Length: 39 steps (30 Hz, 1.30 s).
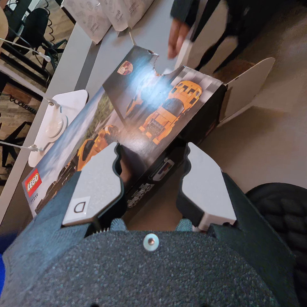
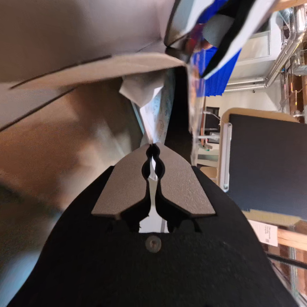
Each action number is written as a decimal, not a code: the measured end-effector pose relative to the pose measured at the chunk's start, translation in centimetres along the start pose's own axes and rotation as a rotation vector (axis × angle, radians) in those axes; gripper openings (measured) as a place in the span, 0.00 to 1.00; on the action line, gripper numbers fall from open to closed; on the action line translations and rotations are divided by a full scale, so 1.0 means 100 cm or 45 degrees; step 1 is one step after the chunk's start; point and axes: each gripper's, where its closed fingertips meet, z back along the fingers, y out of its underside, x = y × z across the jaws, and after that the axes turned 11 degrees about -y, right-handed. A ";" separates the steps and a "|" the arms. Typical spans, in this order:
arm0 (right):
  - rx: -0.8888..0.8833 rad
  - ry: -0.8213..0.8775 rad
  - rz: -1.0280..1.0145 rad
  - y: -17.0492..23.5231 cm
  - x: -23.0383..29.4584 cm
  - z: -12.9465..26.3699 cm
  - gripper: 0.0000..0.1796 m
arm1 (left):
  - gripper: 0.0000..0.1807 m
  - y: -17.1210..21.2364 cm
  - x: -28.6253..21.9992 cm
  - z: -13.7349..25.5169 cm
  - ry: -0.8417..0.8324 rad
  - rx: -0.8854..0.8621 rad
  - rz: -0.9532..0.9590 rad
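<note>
Grey tabletop | left gripper jaws clamp light, stiff printed cardboard toy-car box by its edge | right gripper jaws nearly closed, pinching thin white paper sheet.

The left wrist view shows one printed toy box with its end flaps open, one white plastic piece lying on the grey tabletop, and two printed paper bags at the far edge, with one hand beyond the box. There are two tools: the left tool and the right tool. In the right wrist view, one folded paper booklet is counted inside one open box.
</note>
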 end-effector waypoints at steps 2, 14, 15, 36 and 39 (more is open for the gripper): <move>-0.004 -0.019 -0.069 0.013 0.004 0.032 0.00 | 0.40 0.003 0.004 -0.001 -0.028 0.003 -0.012; 0.446 0.050 -0.541 0.171 0.098 0.213 0.00 | 0.38 0.014 0.017 0.003 -0.072 -0.020 -0.015; 0.483 0.059 -0.557 0.179 0.107 0.223 0.00 | 0.39 0.015 0.018 0.003 -0.073 -0.019 -0.019; -0.329 0.111 -1.698 0.260 0.009 0.300 0.25 | 0.38 0.020 0.024 0.002 -0.149 0.009 -0.018; -0.206 0.223 -1.781 0.326 -0.006 0.279 0.29 | 0.38 0.019 0.025 0.002 -0.158 0.003 -0.021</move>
